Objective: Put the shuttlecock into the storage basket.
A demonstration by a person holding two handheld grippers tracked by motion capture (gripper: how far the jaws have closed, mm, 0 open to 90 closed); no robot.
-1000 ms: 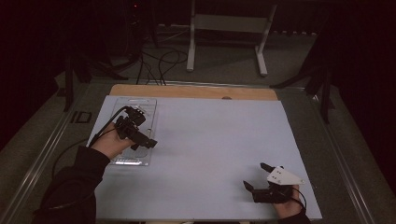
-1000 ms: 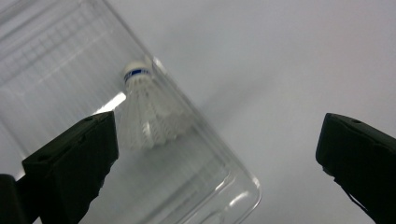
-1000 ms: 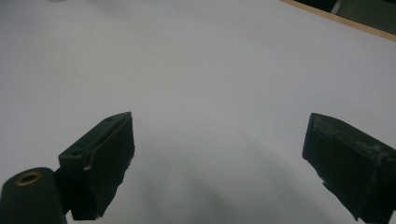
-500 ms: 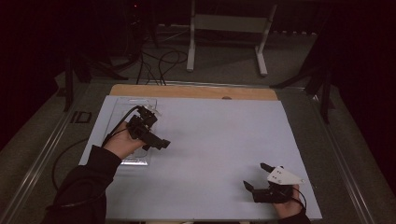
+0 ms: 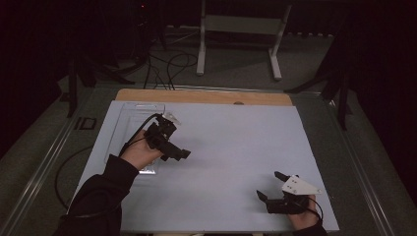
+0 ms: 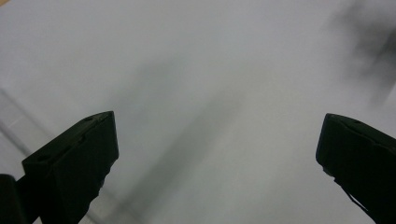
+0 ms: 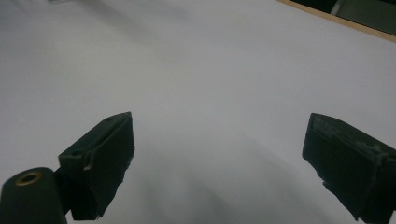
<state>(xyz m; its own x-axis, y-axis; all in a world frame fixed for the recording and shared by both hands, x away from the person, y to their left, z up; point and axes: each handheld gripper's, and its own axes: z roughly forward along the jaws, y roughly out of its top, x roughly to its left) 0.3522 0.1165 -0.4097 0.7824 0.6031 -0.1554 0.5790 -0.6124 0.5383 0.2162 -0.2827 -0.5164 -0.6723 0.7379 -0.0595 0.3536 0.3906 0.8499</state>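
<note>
Both tongs open w/ nothing gripped: left tongs (image 5: 179,153) beside clear tray (image 5: 129,123), right tongs (image 5: 269,186) on bare sheet (image 5: 236,147).

matt white sheet (image 5: 236,147), wooden table edge (image 5: 206,97)

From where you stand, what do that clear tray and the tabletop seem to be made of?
The tray looks like clear, glossy plastic: the white surface shows through it and its rims catch light. The tabletop looks like a matte white sheet, with a bare wood-coloured strip at the far edge, so perhaps a board underneath.
</note>
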